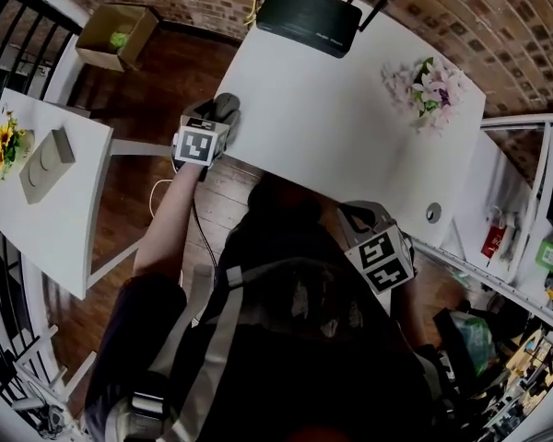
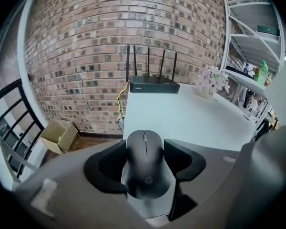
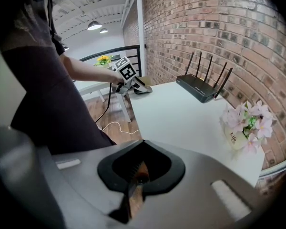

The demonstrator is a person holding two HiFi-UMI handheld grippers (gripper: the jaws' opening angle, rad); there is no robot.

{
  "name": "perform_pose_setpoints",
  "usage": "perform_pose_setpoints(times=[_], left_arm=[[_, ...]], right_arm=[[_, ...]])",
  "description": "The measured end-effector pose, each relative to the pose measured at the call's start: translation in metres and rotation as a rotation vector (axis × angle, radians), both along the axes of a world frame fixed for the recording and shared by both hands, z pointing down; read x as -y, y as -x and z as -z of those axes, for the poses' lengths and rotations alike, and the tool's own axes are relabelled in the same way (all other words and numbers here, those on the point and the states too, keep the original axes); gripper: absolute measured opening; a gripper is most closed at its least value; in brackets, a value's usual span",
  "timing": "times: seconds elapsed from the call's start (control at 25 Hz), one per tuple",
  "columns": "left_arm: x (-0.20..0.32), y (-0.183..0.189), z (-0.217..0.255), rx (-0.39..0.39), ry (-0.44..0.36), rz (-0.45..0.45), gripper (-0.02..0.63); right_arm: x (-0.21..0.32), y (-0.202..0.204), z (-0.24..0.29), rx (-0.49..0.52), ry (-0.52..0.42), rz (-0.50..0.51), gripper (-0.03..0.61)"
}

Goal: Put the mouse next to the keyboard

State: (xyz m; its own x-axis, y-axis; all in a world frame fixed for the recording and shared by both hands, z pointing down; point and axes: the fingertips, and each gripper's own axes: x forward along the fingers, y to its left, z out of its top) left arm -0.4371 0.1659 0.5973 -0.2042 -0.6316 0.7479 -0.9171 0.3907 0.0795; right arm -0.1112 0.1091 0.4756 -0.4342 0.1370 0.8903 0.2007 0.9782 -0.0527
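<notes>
Two grippers are held by a person at a white counter (image 2: 190, 118); the chief risk is judged to be a drop, since the black mouse (image 2: 144, 168) is gripped only by its smooth, rounded sides at the counter's near left edge, and a slip in lifting could send it down to the wooden floor (image 1: 166, 81); a second risk is a misplaced mouse, because no keyboard is seen in any view, only a router (image 2: 154, 84) and a pot of flowers (image 2: 210, 80) at the far side by the brick wall. The mouse is seen between the jaws of the left gripper (image 2: 145, 149), its nose pointed towards the router; the jaws are set wide and the pads appear to be pressed against its two sides; whether it is lifted clear of the counter cannot be told. The right gripper (image 3: 141, 149) is held well apart, near the person's body, jaws closed together with nothing between them.
</notes>
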Motion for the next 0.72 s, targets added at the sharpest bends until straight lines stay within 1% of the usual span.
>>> perform_pose_setpoints(times=[0.32, 0.48, 0.72], left_arm=[[0.002, 0.0, 0.002, 0.006, -0.026, 0.014, 0.252], [-0.002, 0.003, 0.002, -0.001, -0.037, 0.014, 0.253], [0.0, 0.0, 0.004, -0.009, -0.045, 0.008, 0.255]], right_arm=[[-0.004, -0.004, 0.002, -0.016, -0.02, -0.018, 0.006], [-0.016, -0.002, -0.002, -0.026, -0.003, -0.035, 0.006], [-0.023, -0.007, -0.003, -0.035, 0.0, -0.086, 0.006]])
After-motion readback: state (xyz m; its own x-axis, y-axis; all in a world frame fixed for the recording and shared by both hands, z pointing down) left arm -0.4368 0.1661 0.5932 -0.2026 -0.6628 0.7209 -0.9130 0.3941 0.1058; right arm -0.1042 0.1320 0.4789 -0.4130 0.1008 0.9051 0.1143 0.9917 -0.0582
